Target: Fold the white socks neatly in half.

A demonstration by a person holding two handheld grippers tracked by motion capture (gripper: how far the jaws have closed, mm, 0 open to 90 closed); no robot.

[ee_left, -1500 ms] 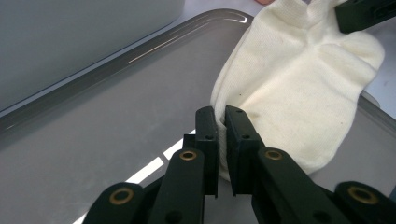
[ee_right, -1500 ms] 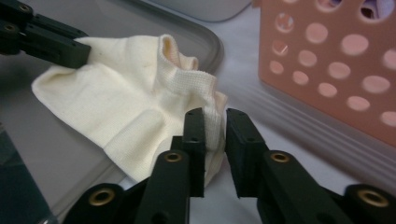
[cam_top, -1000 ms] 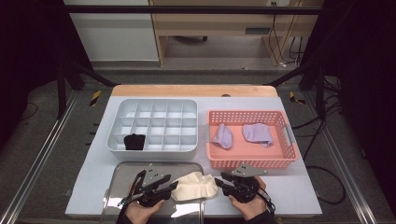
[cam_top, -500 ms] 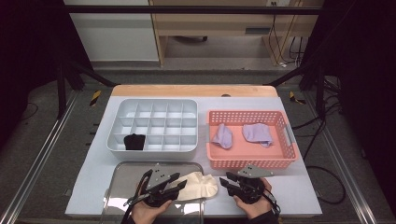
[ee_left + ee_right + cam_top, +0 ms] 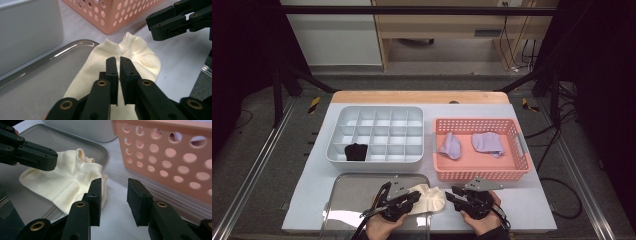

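Near edge: left gripper (image 5: 404, 201) over the cream sock (image 5: 428, 198), jaws just drawn together to a thin slit; in the left gripper view they sit low on the sock, but whether any fabric is pinched can't be told. Sock lies half on the grey metal tray (image 5: 357, 190), toe end off its right rim onto the white table (image 5: 532, 200). Right gripper (image 5: 454, 195) just right of the sock, jaws apart w/ nothing between; one pad beside the sock's edge. Mid: pink perforated basket (image 5: 477, 172) holding two lavender socks (image 5: 487, 143); left of it, grey divided organiser (image 5: 379, 157) w/ a black sock (image 5: 356, 151) in a front cell.
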